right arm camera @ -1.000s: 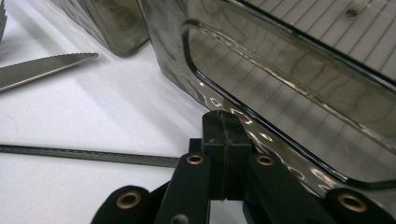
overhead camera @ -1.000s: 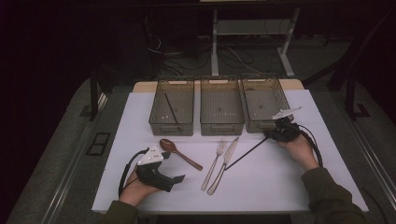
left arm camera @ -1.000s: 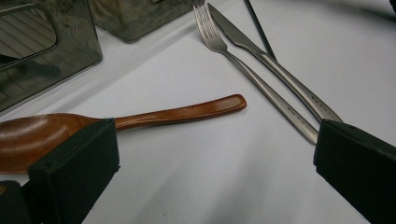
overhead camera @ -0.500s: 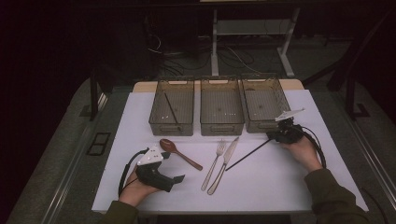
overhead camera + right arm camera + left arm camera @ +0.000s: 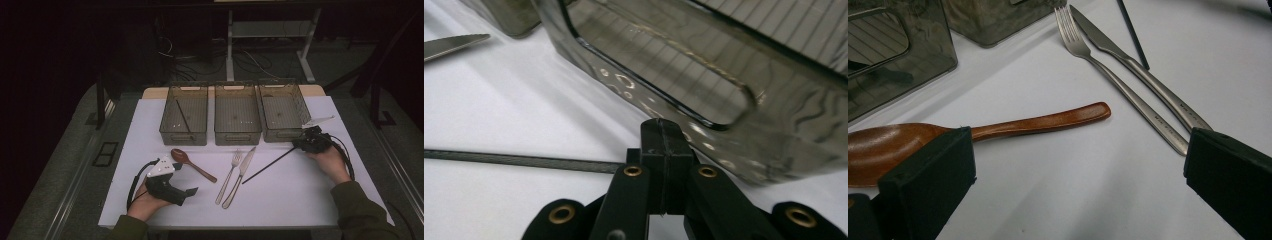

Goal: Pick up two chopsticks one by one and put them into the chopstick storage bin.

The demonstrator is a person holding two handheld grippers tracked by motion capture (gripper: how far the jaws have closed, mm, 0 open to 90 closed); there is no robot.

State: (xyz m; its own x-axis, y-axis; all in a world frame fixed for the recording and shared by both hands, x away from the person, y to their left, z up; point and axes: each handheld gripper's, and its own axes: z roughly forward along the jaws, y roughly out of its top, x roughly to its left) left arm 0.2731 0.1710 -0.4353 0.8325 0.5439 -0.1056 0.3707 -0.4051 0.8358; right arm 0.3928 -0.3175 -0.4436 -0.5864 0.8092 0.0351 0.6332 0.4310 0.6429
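The right gripper [image 5: 304, 145] is sitting at about three o'clock on the white worktop [image 5: 300, 200], just in front of the right-hand bin [image 5: 282, 112], its jaws pressed together and pinching one end of a black chopstick [image 5: 267, 166]. The stick is slanting away toward seven o'clock, its far tip lying near the knife [image 5: 241, 175] and fork [image 5: 230, 175]. At eight o'clock the left gripper [image 5: 186, 192] is resting with jaws spread wide and empty, just beside the wooden spoon [image 5: 192, 164]. A second chopstick [image 5: 184, 119] is leaning inside the left-hand bin [image 5: 170, 112].
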